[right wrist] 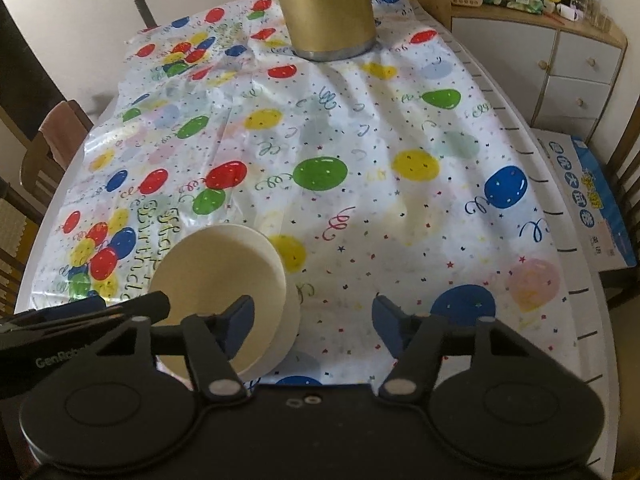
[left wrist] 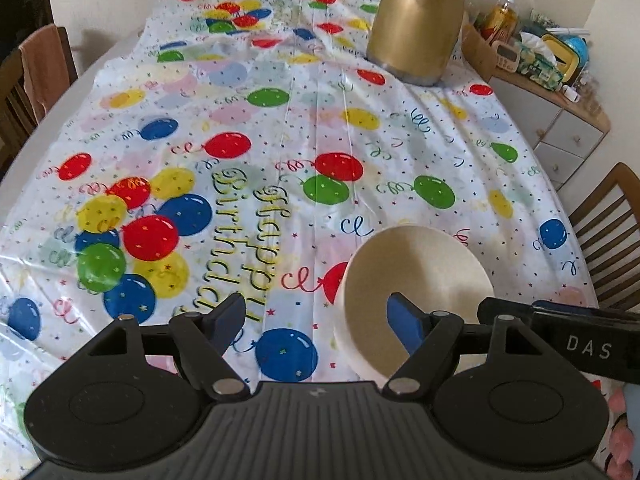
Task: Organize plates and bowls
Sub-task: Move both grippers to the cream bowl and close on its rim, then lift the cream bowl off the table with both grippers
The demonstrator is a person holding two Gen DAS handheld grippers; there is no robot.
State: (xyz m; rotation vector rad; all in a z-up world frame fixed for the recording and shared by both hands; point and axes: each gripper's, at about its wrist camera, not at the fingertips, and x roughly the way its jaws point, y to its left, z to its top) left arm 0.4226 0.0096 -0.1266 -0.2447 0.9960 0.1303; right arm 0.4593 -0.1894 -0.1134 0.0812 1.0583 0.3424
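Observation:
A cream bowl [left wrist: 416, 276] sits near the front of the table on the balloon tablecloth [left wrist: 280, 120]. My left gripper [left wrist: 316, 320] is open and straddles the bowl's left wall, its right blue pad [left wrist: 404, 326] inside the bowl and its left finger outside. The pads do not touch the wall. In the right wrist view the same bowl [right wrist: 216, 276] lies at lower left. My right gripper [right wrist: 314, 320] is open across the bowl's right wall, with its left finger [right wrist: 240, 320] inside and its right finger out over the cloth. Each view shows the other gripper's body at its edge.
A tall gold jug [left wrist: 416, 28] [right wrist: 328, 8] stands at the back of the table. Wooden chairs [left wrist: 612, 240] flank the table. A cluttered cabinet [right wrist: 560, 52] stands on the right, with a blue box [right wrist: 600, 200] beside it on the floor.

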